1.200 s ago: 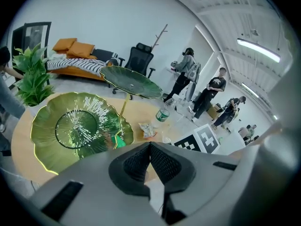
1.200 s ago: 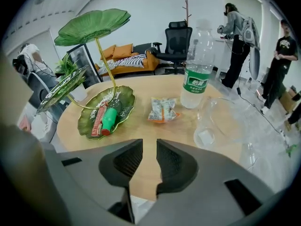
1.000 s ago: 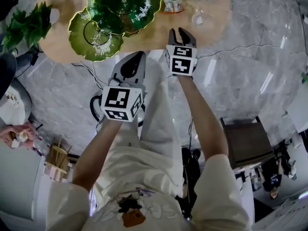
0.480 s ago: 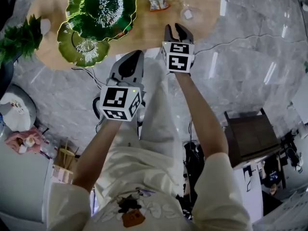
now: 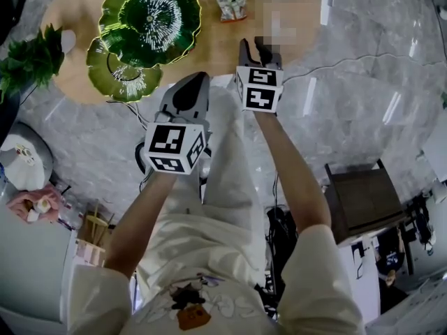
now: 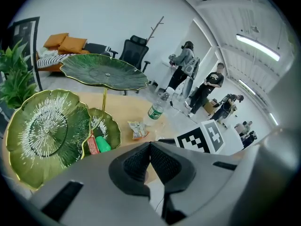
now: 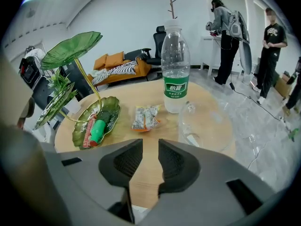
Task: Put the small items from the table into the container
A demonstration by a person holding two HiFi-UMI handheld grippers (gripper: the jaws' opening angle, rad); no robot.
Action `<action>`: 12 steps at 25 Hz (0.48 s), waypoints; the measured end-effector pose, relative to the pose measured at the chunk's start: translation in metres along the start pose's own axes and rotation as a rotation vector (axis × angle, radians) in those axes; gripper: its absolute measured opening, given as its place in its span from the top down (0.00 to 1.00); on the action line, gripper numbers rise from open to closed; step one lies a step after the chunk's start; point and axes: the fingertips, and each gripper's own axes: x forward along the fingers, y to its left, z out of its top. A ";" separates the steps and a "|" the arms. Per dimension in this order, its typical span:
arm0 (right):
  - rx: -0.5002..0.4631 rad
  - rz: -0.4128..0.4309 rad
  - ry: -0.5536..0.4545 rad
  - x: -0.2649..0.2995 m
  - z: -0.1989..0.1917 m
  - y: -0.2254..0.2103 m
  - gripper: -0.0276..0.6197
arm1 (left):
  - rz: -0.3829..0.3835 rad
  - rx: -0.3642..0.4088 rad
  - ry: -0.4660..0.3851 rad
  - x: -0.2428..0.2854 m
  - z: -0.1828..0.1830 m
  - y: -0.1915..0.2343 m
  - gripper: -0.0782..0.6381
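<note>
Table (image 5: 209, 44): round, with its near edge under both claws. Leaf tray (image 5: 150, 12): sits further left in the head view than a second ago. Right claw (image 5: 257, 47): narrow gap, empty, with bare wood ahead. Left claw (image 5: 192, 89): closed, empty. Packet (image 7: 145, 117): on the table, between the low dish (image 7: 96, 121) and the bottle (image 7: 175, 74).

A round wooden surface (image 5: 216, 37) carries green leaf-shaped dishes (image 5: 143, 30) and a snack packet (image 5: 229, 4). The right gripper (image 5: 255, 45) reaches over its edge, while the left gripper (image 5: 194, 84) hangs just short of it.
</note>
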 end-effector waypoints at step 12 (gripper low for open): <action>0.003 0.007 -0.036 0.027 0.034 0.008 0.77 | 0.009 -0.018 0.006 0.004 0.003 0.014 0.88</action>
